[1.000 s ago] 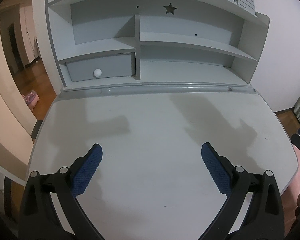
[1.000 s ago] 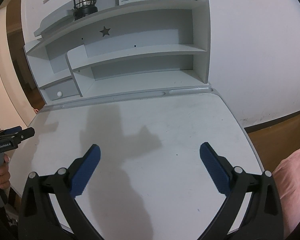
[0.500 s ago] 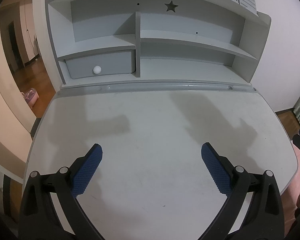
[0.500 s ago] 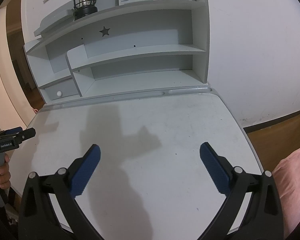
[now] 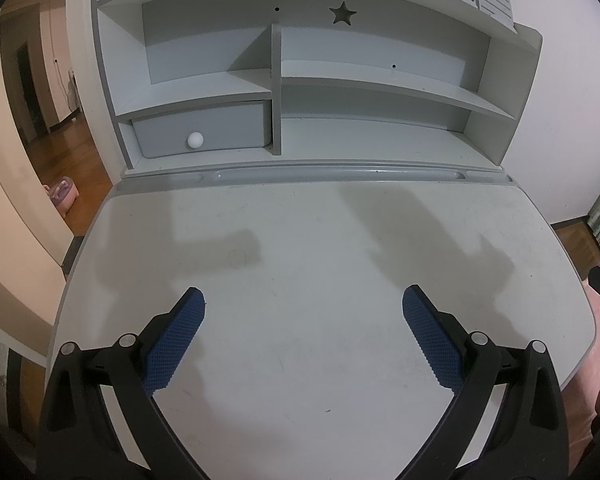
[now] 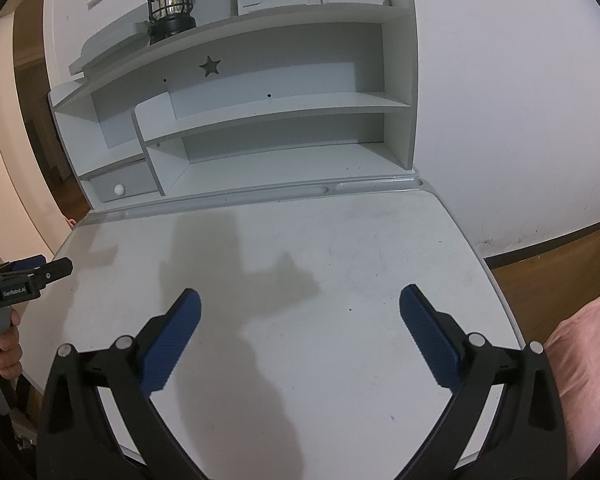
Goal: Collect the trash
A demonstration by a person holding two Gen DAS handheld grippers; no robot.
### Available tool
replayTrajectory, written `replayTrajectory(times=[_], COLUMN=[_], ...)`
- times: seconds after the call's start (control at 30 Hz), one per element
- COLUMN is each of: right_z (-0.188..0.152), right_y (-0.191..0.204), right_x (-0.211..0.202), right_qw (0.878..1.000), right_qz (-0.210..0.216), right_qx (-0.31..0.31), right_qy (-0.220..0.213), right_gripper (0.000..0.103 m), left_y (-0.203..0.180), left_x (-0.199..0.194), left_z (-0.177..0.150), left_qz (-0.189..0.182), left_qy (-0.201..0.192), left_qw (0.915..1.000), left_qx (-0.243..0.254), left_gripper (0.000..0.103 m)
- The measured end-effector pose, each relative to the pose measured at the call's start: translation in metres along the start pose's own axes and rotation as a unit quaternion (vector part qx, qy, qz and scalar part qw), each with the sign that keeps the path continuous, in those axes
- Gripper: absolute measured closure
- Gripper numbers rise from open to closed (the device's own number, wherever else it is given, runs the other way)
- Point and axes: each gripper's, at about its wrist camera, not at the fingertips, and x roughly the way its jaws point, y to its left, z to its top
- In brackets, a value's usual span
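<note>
Both grippers, left [image 5: 303,312] and right [image 6: 299,314], hang wide open and empty over my desk [image 5: 300,248]; no trash visible either side.

Grey desk [image 5: 320,240] against my white wall [image 6: 500,100].
I see its hutch [image 5: 300,80] at the back edge, a lantern [image 6: 170,0] on top, wooden floor [image 5: 84,152] alongside.

Lantern [image 6: 169,0] top cut off above.
</note>
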Motion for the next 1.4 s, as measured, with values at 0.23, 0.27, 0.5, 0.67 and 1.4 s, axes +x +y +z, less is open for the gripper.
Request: replayTrajectory(times=[0.23, 0.27, 0.5, 0.67, 1.4], right_z=[-0.0001, -0.0004, -0.0004, -0.0005, 0.0008], right_y=[-0.0008, -0.0008, -0.0011, -0.0008, -0.0021], right_x=[-0.0006, -0.0009, -0.0009, -0.0003, -0.0028], right_qw=[1.000, 1.000, 1.000, 1.000, 1.000], right_qz=[0.001, 0.002, 0.001, 0.001, 0.002], right_qx=[0.000, -0.001, -0.002, 0.000, -0.003], right_qy=[0.000, 0.000, 0.000, 0.000, 0.001], right_gripper=[0.007, 0.007, 0.007, 0.007, 0.007], left_y=[0.0000, -0.0002, -0.0002, 0.0000, 0.0026], left_x=[-0.0005, -0.0001, 0.0002, -0.0005, -0.0022], left_z=[-0.0002, -0.0003, -0.0001, -0.0006, -0.0034], left_qz=[0.000, 0.001, 0.000, 0.001, 0.010], left_qy=[-0.001, 0.000, 0.000, 0.000, -0.004], left_qw=[1.0000, 1.0000, 1.0000, 1.0000, 0.9999], left_qx=[0.000, 0.000, 0.001, 0.000, 0.000], left_gripper=[0.007, 0.007, 0.007, 0.007, 0.007])
